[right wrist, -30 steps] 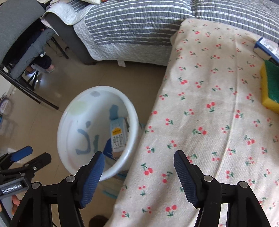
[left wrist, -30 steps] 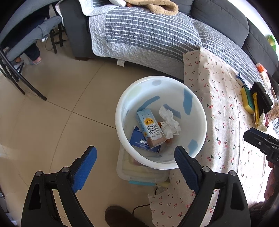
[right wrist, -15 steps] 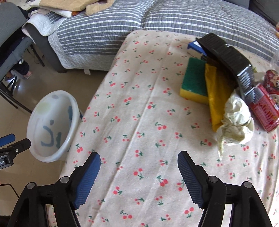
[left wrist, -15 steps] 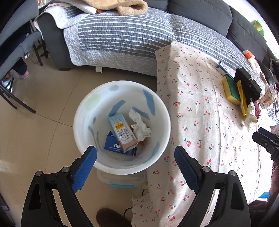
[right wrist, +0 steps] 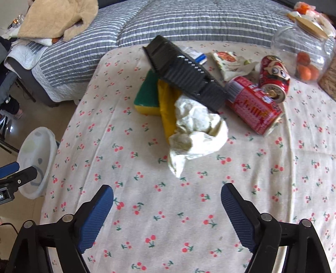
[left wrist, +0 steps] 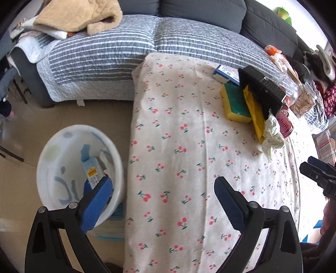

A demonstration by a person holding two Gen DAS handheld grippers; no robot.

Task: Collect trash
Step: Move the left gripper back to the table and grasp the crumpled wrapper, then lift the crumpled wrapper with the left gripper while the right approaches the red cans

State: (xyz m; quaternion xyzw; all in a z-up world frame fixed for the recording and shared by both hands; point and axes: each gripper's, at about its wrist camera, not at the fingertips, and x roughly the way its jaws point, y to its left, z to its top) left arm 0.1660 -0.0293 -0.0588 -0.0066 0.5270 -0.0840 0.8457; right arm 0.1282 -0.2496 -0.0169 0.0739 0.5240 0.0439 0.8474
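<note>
A crumpled white paper wad (right wrist: pixel 195 134) lies on the cherry-print tablecloth (right wrist: pixel 168 199), ahead of my open, empty right gripper (right wrist: pixel 167 208). Two red cans (right wrist: pixel 255 105) lie on their sides to its right. A yellow wrapper (right wrist: pixel 167 105) lies under a black tray (right wrist: pixel 184 71). The white bin (left wrist: pixel 63 168) stands on the floor left of the table and holds a carton (left wrist: pixel 92 174). My left gripper (left wrist: pixel 162 201) is open and empty over the table's left edge. The paper wad also shows in the left wrist view (left wrist: pixel 272 136).
A green-and-yellow sponge (right wrist: pixel 147 96) lies beside the wrapper. A clear jar (right wrist: pixel 302 54) with orange fruit stands at the back right. A striped sofa cover (left wrist: pixel 126 54) lies behind the table, with a tan blanket (left wrist: pixel 79 16) on it.
Both grippers have swung right, away from the bin and over the table. The paper wad and cans now sit centred in the right wrist view. Both stay open.
</note>
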